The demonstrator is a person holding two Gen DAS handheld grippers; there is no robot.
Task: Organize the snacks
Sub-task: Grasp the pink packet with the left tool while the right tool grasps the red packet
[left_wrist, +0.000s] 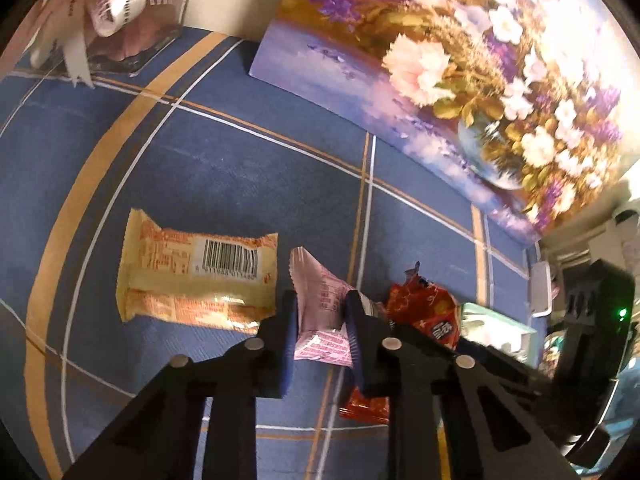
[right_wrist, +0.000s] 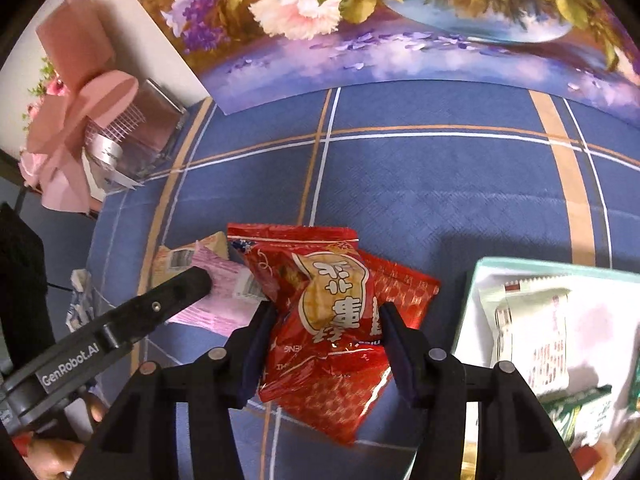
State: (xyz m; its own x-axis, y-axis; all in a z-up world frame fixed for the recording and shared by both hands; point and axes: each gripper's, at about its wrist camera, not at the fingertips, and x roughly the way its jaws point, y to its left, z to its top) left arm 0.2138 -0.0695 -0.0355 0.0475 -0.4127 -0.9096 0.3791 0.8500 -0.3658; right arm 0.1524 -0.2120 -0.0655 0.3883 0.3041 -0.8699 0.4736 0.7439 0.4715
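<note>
Down at the left wrist, the left gripper (left_wrist: 322, 312) is nearly closed, its two pads pinching the pink packet (left_wrist: 320, 308), which lies on the blue checked cloth (left_wrist: 224, 168). Just left of it lies a yellow packet (left_wrist: 196, 280), barcode up and apart from the fingers. To the right a red packet (left_wrist: 430, 312) touches the pink one's far edge, and another bit of red wrapper shows below the right finger. Beyond that sits the mint box (left_wrist: 500, 328). A flower painting (left_wrist: 460, 80) leans along the back, and a clear case (left_wrist: 132, 12) with pink things stands at the far left corner.

Seen from the right wrist, the right gripper (right_wrist: 326, 332) is closed onto the top red packet (right_wrist: 320, 300), crumpling it between its pads; a second red packet (right_wrist: 404, 284) lies under it. The left gripper's finger (right_wrist: 176, 292) reaches in from the left over the pink packet (right_wrist: 224, 280), crowding that side. The mint box (right_wrist: 476, 280) at right holds pale and green packets.
</note>
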